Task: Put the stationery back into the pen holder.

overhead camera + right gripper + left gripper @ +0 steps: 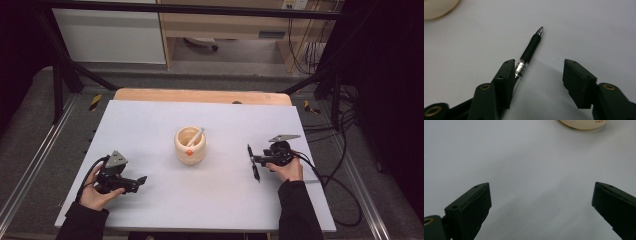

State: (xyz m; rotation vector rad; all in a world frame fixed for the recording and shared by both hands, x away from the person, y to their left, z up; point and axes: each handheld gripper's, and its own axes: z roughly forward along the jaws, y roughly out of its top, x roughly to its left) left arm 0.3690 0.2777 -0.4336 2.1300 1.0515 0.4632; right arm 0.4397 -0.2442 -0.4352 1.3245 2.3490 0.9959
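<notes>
A black pen (253, 164) lies on the white table sheet (150, 125) right of centre. My right gripper (256, 161) stands open at it. In the right gripper view the pen (530, 48) rests along the inner face of the left jaw, its metal tip pointing away, while the other jaw stands well clear of it. A cream cup (190, 145) stands mid-table with a white pen (196, 136) leaning in it and an orange mark on its front. My left gripper (141, 181) sits low at the front left, open, with only bare sheet between its fingers (474, 205).
The cup's base (581, 123) peeks in at the top of the left gripper view, and its side (436, 7) at the top left of the right gripper view. A wooden table edge (200, 95) runs along the back. Cables (340, 195) trail off the right side.
</notes>
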